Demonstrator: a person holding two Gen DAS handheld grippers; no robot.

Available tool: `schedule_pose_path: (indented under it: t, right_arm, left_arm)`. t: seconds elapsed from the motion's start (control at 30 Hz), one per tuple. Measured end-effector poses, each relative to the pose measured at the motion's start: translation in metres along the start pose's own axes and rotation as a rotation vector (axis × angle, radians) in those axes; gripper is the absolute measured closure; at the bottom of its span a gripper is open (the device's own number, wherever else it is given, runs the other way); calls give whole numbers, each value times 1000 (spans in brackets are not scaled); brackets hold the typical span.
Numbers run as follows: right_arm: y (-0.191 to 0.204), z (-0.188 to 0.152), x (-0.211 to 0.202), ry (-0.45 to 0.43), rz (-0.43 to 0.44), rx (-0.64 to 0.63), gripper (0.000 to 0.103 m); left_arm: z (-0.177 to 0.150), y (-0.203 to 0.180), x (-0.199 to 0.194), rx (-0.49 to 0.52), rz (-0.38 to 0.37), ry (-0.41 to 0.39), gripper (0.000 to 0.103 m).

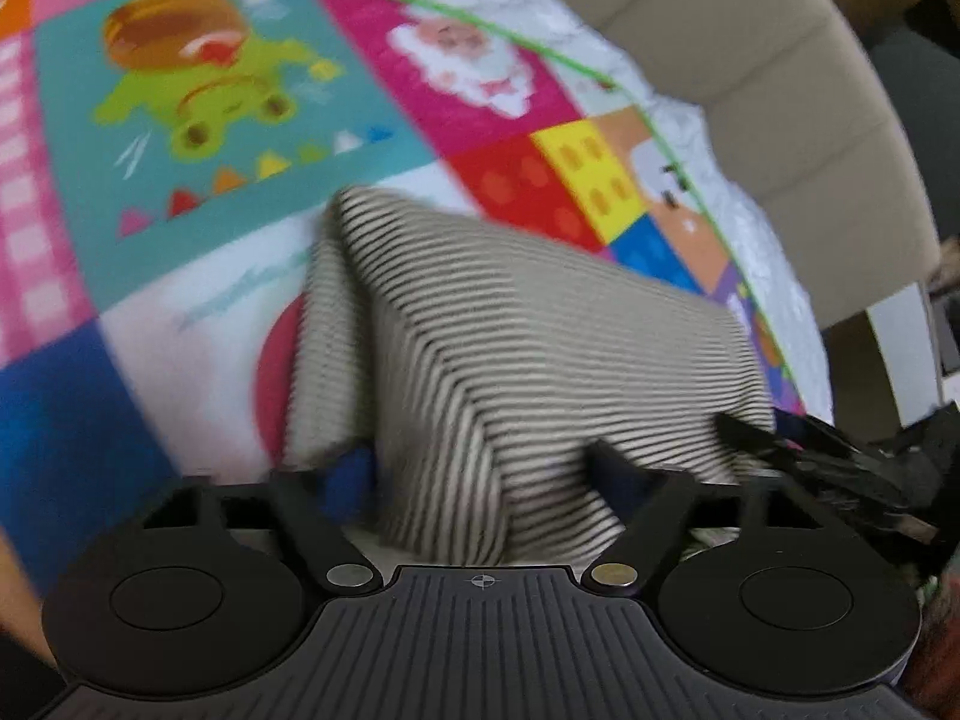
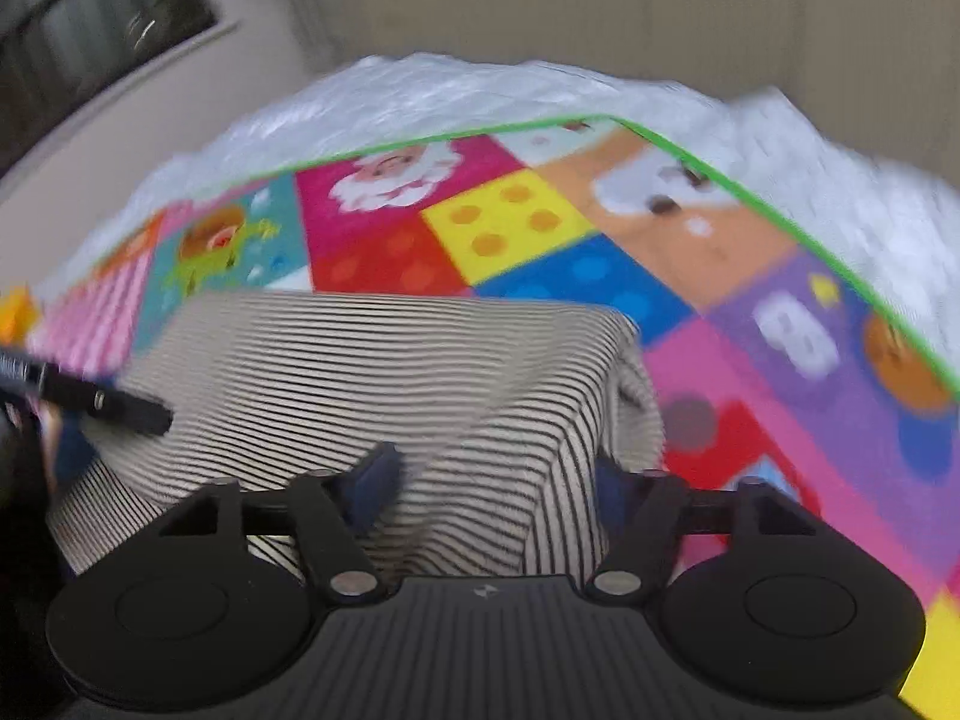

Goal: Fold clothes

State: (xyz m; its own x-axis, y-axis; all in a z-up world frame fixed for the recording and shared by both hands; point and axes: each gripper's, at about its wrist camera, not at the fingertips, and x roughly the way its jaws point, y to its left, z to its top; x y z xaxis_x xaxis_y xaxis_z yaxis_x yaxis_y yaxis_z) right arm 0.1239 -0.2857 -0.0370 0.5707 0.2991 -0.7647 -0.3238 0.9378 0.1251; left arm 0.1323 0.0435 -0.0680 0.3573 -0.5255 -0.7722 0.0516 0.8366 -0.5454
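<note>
A beige garment with thin dark stripes (image 1: 510, 336) lies partly folded on a colourful play mat (image 1: 198, 120). My left gripper (image 1: 486, 468) has its jaws set apart around a raised fold of the striped cloth; the cloth fills the gap between the blue pads. My right gripper (image 2: 498, 480) stands the same way over the garment (image 2: 372, 360), its pads (image 2: 372, 480) either side of a bunched fold. The left gripper's finger shows at the left of the right wrist view (image 2: 108, 402). The frames are blurred, so whether the pads pinch the cloth is unclear.
The mat (image 2: 780, 312) has a green border and rests on a white quilted cover (image 2: 480, 90). A beige padded headboard (image 1: 780, 90) stands behind. A dark object (image 1: 840, 462) is at the right edge of the left wrist view.
</note>
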Motion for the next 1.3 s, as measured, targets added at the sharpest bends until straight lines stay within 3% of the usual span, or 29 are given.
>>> schedule_pose_path:
  t: [0.07, 0.17, 0.23, 0.43, 0.53, 0.7, 0.9, 1.07, 1.3]
  right_arm:
    - [3, 7, 9, -1, -10, -16, 70]
    - [2, 24, 29, -21, -23, 12, 75]
    - [1, 40, 41, -38, -34, 25, 76]
    - [-8, 87, 57, -91, -4, 98, 83]
    - [-10, 83, 46, -79, 24, 132, 85]
    - [-6, 67, 13, -79, 71, 158, 87]
    - [14, 41, -14, -26, 81, 96, 87]
    - [33, 18, 5, 101, 48, 53, 87]
    - [55, 0, 7, 158, 47, -22, 86]
  left_arm:
    - [3, -2, 3, 21, -13, -19, 47]
    - [13, -2, 11, 39, -29, -30, 56]
    - [31, -3, 16, 52, -30, -40, 60]
    - [101, -3, 17, 96, 60, -132, 64]
    - [113, 2, 9, 89, 60, -141, 64]
    - [91, 4, -11, 100, -6, -127, 65]
    - [57, 5, -38, 109, -45, -94, 65]
    - [46, 21, -35, 76, 26, -73, 61]
    - [31, 38, -35, 43, 128, -52, 52]
